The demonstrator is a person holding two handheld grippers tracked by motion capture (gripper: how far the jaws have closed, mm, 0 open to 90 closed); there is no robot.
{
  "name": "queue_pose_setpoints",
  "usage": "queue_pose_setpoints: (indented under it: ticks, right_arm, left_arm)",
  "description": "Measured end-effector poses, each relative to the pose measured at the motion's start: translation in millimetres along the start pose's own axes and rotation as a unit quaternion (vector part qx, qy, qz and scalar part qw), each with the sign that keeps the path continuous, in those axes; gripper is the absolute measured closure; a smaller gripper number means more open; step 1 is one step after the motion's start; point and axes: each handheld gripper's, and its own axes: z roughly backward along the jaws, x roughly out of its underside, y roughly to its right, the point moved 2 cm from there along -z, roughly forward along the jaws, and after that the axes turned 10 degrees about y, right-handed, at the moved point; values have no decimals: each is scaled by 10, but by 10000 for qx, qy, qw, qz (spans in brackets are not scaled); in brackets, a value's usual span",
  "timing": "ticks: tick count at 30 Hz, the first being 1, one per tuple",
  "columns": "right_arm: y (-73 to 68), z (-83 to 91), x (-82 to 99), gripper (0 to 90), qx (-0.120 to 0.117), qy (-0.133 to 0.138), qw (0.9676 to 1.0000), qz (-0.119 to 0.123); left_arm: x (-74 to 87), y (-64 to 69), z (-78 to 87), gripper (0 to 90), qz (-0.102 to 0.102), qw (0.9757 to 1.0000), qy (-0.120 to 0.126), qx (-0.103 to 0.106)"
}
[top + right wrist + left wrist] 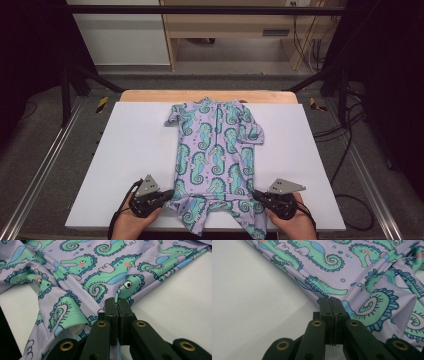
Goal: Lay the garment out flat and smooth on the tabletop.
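Note:
A small lilac garment [216, 150] printed with green seahorses lies lengthwise on the white table [130, 150], collar at the far end, legs at the near edge. My left gripper [170, 194] pinches the garment's left edge near the hip, jaws pressed together on the fabric [362, 290]. My right gripper [256, 195] is shut on the opposite edge at the same height; in the right gripper view its jaws clamp a fold of the cloth [110, 277]. The person's hands hold both grippers at the near table edge. The legs of the garment [200, 220] hang slightly over the front.
The white table top rests on a wooden board [210, 95]. Dark metal frame rails [50, 155] run along both sides. Cables [350, 150] lie on the floor at the right. Wooden cabinets [225, 30] stand beyond the table.

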Motion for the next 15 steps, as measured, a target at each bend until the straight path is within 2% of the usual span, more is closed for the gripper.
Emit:
queue_pose_setpoints:
  ticks: [8,15]
  right_arm:
    - [2,3,-5,884,-7,31,10000,-16]
    - [-110,110,3,884,-73,66,9999,33]
  left_arm:
    - [6,4,9,899,8,10000,24,-7]
    - [42,127,183,898,-55,10000,68,19]
